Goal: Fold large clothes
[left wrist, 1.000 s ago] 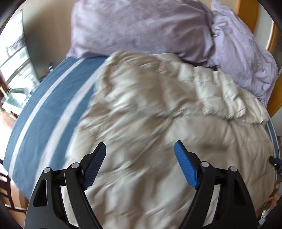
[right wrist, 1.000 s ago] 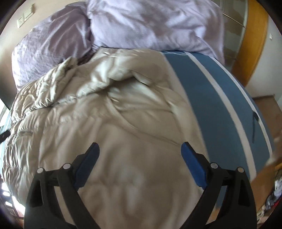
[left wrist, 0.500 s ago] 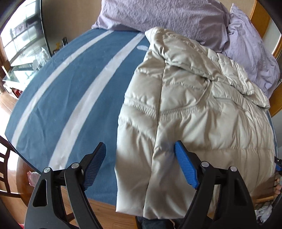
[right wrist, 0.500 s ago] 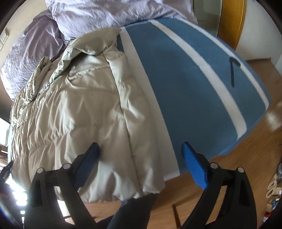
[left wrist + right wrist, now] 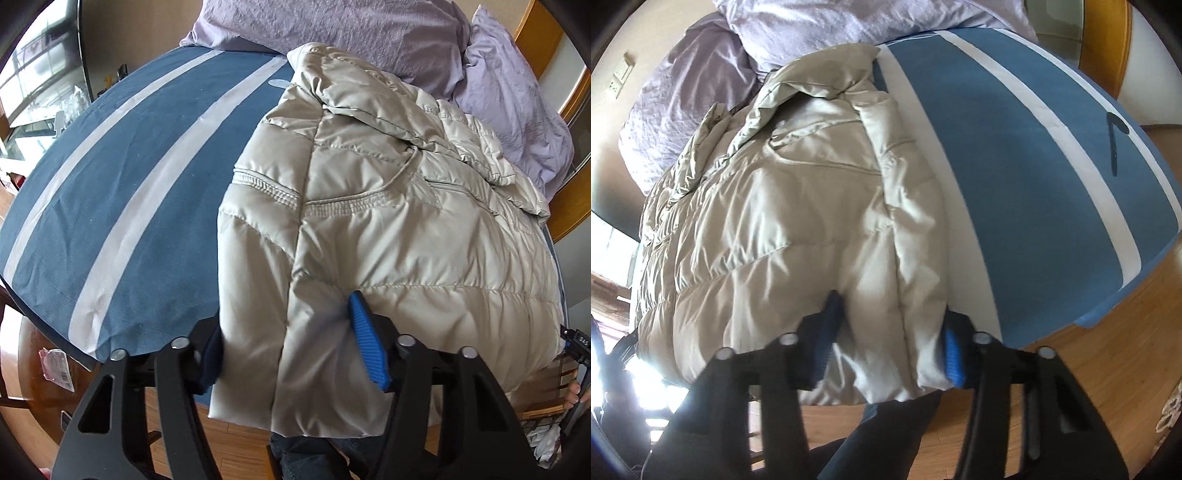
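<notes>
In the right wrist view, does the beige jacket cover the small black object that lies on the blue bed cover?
No, the small black object lies bare on the blue bed cover, well apart from the beige jacket.

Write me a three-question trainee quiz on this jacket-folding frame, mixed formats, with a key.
1. True or false: the beige puffer jacket lies partly on the blue striped bedcover, with its hem hanging over the near edge.
2. Multiple choice: what lies beyond the jacket's collar end? A) purple pillows B) a laundry basket C) a folded towel
3. Fill in: the left gripper and right gripper each have jacket fabric ____ their two fingers, near the hem.

Key: 1 true; 2 A; 3 between
</notes>
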A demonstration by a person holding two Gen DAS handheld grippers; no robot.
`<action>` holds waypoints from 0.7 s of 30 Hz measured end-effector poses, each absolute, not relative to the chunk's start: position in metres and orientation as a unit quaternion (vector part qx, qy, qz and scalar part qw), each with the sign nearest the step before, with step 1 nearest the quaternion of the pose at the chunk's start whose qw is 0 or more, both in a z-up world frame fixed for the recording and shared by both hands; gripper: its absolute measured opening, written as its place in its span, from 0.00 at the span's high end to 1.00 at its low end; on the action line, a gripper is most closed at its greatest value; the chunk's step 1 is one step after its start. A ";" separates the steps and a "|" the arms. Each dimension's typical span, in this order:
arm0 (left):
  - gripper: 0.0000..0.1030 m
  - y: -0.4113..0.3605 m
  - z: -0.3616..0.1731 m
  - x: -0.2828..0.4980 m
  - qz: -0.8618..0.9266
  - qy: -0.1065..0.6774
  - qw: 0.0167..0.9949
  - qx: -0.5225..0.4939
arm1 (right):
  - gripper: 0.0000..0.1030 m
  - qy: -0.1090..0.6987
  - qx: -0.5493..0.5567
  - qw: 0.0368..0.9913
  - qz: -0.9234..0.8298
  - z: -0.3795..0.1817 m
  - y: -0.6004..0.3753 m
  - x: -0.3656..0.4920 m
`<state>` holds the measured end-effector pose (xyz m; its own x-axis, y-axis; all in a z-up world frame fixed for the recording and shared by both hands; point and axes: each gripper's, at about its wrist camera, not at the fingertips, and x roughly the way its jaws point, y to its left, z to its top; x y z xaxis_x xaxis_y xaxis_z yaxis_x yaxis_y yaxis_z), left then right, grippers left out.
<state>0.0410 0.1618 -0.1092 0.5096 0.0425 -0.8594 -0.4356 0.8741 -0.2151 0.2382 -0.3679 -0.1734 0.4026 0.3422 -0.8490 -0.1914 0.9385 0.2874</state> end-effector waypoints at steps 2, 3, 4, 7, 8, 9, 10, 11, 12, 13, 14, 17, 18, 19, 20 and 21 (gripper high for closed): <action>0.45 0.161 -0.109 0.040 0.140 0.473 0.844 -0.210 | 0.65 0.522 0.075 0.834 0.165 -0.172 -0.367 0.238; 0.45 0.161 -0.109 0.039 0.140 0.473 0.844 -0.211 | 0.65 0.521 0.076 0.833 0.167 -0.172 -0.367 0.237; 0.45 0.161 -0.109 0.040 0.140 0.473 0.844 -0.212 | 0.65 0.521 0.077 0.833 0.167 -0.171 -0.367 0.237; 0.45 0.160 -0.110 0.040 0.141 0.473 0.843 -0.215 | 0.60 0.523 0.082 0.832 0.166 -0.173 -0.368 0.237; 0.45 0.160 -0.110 0.040 0.141 0.472 0.843 -0.217 | 0.60 0.524 0.082 0.831 0.167 -0.174 -0.367 0.236; 0.45 0.160 -0.110 0.040 0.141 0.472 0.843 -0.218 | 0.60 0.523 0.081 0.832 0.166 -0.174 -0.366 0.237; 0.45 0.160 -0.110 0.039 0.140 0.471 0.843 -0.219 | 0.64 0.521 0.078 0.833 0.166 -0.174 -0.365 0.236; 0.48 0.160 -0.110 0.037 0.139 0.470 0.843 -0.220 | 0.73 0.520 0.076 0.834 0.169 -0.175 -0.365 0.237; 0.51 0.160 -0.110 0.037 0.138 0.469 0.844 -0.222 | 0.76 0.519 0.074 0.834 0.172 -0.175 -0.366 0.236; 0.58 0.159 -0.109 0.036 0.136 0.467 0.844 -0.225 | 0.81 0.518 0.076 0.834 0.175 -0.174 -0.366 0.236; 0.65 0.160 -0.108 0.035 0.134 0.465 0.845 -0.228 | 0.84 0.516 0.080 0.835 0.177 -0.174 -0.368 0.235; 0.81 0.161 -0.103 0.034 0.129 0.460 0.846 -0.238 | 0.88 0.510 0.088 0.837 0.178 -0.171 -0.370 0.234; 0.83 0.162 -0.100 0.034 0.127 0.457 0.846 -0.243 | 0.89 0.508 0.089 0.838 0.178 -0.169 -0.370 0.233; 0.85 0.163 -0.097 0.034 0.125 0.454 0.847 -0.246 | 0.90 0.504 0.092 0.840 0.178 -0.167 -0.371 0.232; 0.87 0.164 -0.093 0.034 0.123 0.450 0.849 -0.248 | 0.90 0.501 0.096 0.842 0.178 -0.164 -0.371 0.232; 0.88 0.164 -0.089 0.034 0.121 0.446 0.851 -0.249 | 0.91 0.497 0.103 0.843 0.179 -0.161 -0.371 0.232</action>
<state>0.0340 0.1638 -0.0894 0.5731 -0.0168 -0.8193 -0.4276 0.8467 -0.3165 0.2318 -0.3714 -0.1614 0.4424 0.4046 -0.8004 -0.2006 0.9145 0.3514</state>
